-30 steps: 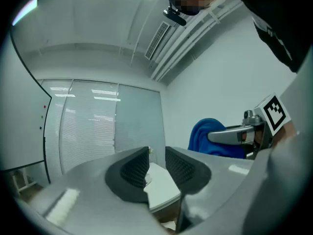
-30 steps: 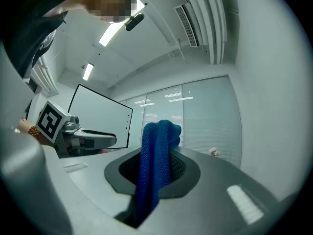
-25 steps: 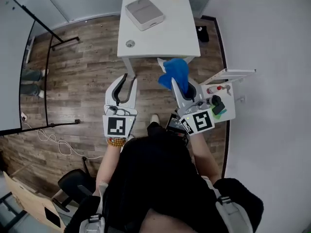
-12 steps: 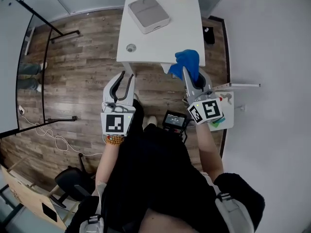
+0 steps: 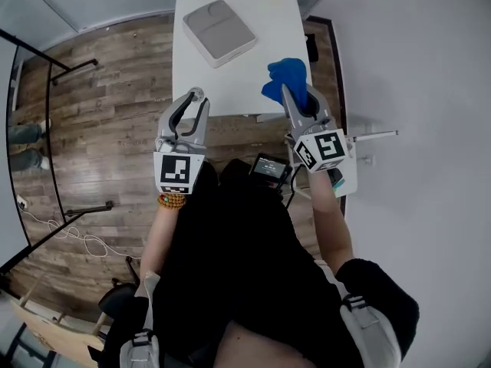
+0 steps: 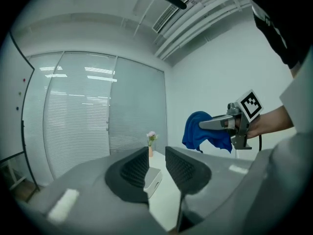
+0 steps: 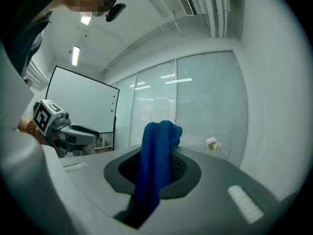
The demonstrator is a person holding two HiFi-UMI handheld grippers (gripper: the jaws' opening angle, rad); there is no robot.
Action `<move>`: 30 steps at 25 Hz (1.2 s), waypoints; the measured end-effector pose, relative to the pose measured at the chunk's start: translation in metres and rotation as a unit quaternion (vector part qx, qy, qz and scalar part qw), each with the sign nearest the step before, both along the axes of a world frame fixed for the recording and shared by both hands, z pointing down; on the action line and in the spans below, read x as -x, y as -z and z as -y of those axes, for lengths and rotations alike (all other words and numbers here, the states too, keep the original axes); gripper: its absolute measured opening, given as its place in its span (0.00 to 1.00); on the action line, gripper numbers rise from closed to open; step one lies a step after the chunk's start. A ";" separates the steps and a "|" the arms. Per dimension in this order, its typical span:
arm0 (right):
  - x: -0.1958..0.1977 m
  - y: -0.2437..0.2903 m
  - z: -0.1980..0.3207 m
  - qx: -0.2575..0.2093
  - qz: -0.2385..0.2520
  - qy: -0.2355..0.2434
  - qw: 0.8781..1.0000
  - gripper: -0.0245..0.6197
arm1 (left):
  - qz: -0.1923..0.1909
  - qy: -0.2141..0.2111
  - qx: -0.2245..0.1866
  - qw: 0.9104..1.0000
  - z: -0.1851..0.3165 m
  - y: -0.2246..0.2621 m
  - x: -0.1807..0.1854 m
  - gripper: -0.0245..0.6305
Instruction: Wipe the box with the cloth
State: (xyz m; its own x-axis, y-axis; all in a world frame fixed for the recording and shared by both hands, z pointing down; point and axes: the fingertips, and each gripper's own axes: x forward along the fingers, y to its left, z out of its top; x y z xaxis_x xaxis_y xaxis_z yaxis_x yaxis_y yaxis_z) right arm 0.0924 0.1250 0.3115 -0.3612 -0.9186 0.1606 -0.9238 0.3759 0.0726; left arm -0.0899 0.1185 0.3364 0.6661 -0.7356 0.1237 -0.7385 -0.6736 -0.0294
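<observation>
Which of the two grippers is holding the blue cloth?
The right gripper: its jaws are shut on the blue cloth, which hangs from them. The left gripper has its jaws apart with nothing gripped between them.

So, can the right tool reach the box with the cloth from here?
Probably yes. The right tool, shut on the blue cloth, hangs over the near edge of the table; the box lies further in to its left, with only bare tabletop between.
</observation>
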 end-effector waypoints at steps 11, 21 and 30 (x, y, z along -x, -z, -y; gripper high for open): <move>-0.026 -0.078 0.179 0.081 -0.060 0.045 0.994 0.16 | 0.047 0.013 0.087 0.995 0.146 -0.069 -0.017 0.20; -0.055 -0.191 0.234 0.147 -0.195 0.100 0.965 0.16 | 0.115 0.018 0.141 0.983 0.158 -0.131 -0.049 0.22; -0.063 -0.265 0.248 0.195 -0.285 0.127 0.930 0.17 | 0.130 0.019 0.184 0.974 0.164 -0.179 -0.055 0.23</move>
